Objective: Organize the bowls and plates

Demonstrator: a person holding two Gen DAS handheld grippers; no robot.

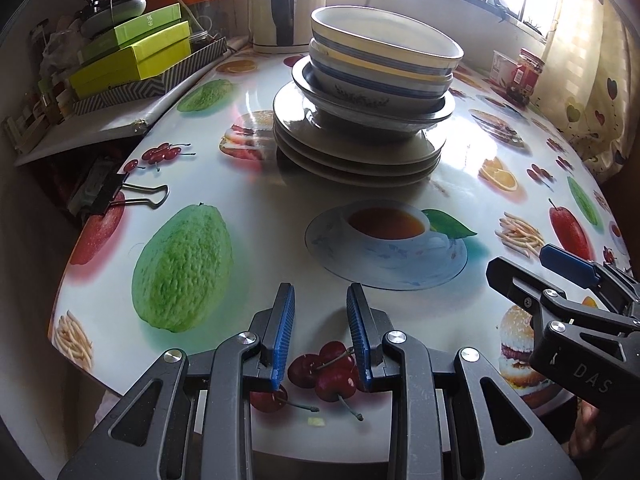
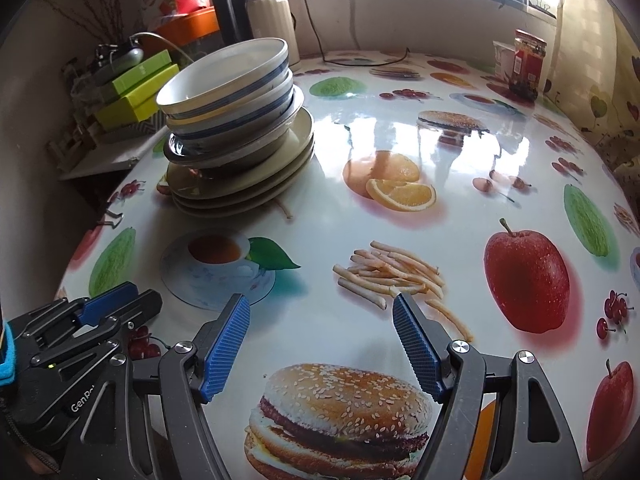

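A stack of dishes stands on the table with the food-print cloth [image 1: 248, 240]. Three beige plates [image 1: 360, 152] lie at the bottom, with several blue-striped bowls [image 1: 384, 52] nested on top, the top one tilted. The stack also shows in the right wrist view, plates [image 2: 244, 184] below and bowls [image 2: 228, 88] above. My left gripper [image 1: 320, 300] is open and empty near the front edge, well short of the stack. My right gripper [image 2: 320, 312] is open wide and empty, to the right of the left gripper [image 2: 116, 300]. The right gripper also shows in the left wrist view [image 1: 536, 268].
Green boxes [image 1: 132, 56] sit on a side shelf at the left. A black binder clip [image 1: 116, 196] grips the table's left edge. A kettle [image 1: 284, 4] stands behind the stack. A red jar [image 2: 528, 64] and a white tub [image 2: 502, 60] stand at the far right.
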